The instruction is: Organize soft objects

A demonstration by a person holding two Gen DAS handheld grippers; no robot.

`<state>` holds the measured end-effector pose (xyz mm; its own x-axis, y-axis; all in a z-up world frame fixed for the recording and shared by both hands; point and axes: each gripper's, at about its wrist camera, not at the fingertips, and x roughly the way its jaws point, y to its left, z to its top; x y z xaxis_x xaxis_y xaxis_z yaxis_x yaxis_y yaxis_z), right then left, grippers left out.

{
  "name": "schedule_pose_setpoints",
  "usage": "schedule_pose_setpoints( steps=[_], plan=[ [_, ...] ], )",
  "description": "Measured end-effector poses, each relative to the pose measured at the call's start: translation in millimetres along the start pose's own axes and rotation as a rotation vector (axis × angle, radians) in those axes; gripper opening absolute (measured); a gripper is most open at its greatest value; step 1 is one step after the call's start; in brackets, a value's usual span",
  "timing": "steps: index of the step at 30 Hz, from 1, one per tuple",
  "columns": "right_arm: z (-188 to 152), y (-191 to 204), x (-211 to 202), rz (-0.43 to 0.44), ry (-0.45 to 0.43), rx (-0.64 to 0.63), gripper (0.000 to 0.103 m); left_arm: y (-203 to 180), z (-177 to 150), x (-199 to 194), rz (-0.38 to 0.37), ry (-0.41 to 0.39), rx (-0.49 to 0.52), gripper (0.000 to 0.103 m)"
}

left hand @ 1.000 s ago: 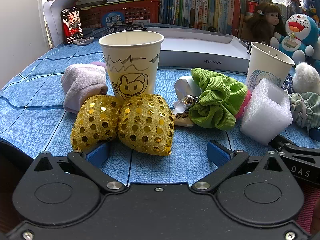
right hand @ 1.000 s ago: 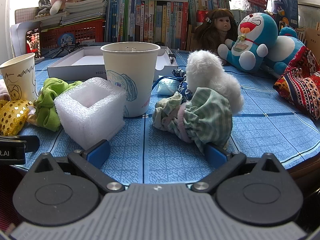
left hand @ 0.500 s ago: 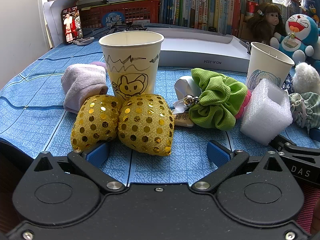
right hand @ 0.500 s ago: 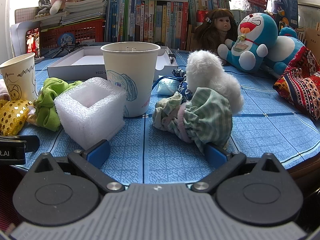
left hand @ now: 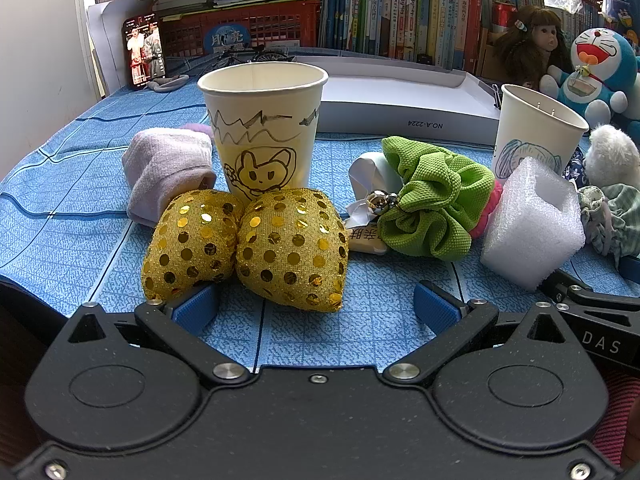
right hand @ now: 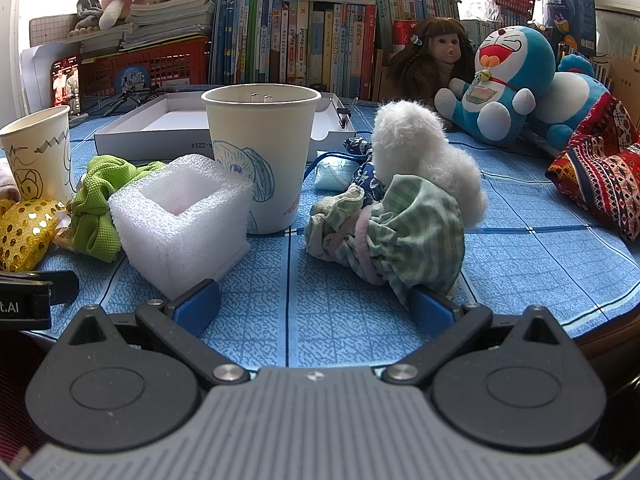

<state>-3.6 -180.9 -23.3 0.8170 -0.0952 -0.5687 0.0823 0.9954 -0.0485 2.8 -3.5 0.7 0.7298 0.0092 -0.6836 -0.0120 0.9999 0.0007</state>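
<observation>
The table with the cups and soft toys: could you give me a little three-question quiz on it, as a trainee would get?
1. True or false: the left gripper is shut on the gold sequined cushion.
2. What stands right behind that cushion?
A. the rabbit-drawing cup
B. the white foam block
C. the green scrunchie
3. Fill in: the striped green cloth lies against the right gripper's ____ finger.

Key: 1 false, both grippers open and empty. 2 A. 3 right.
</observation>
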Motion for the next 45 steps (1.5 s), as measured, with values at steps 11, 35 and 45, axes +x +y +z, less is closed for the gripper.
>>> schedule_pose_setpoints(
  steps=[11,35,45],
  plan=[
    [0.0,0.1,-0.5,0.000,0.000,0.000,0.103,4.0,1.4,-0.7,0.002,-0.004,-0.002,0.103],
    [-9.1,-0.4,-4.2,0.004,-0.054,0.006,0.103,16.4,-9.3,-2.6,-0.023,-0.079,0.025,0.103],
    [-11.8,-0.2,-9.5,0.013,-0.090,0.003,0.103,19.0,-13.5,-5.6,-0.045,-0.093,0.036,0.103]
  ],
)
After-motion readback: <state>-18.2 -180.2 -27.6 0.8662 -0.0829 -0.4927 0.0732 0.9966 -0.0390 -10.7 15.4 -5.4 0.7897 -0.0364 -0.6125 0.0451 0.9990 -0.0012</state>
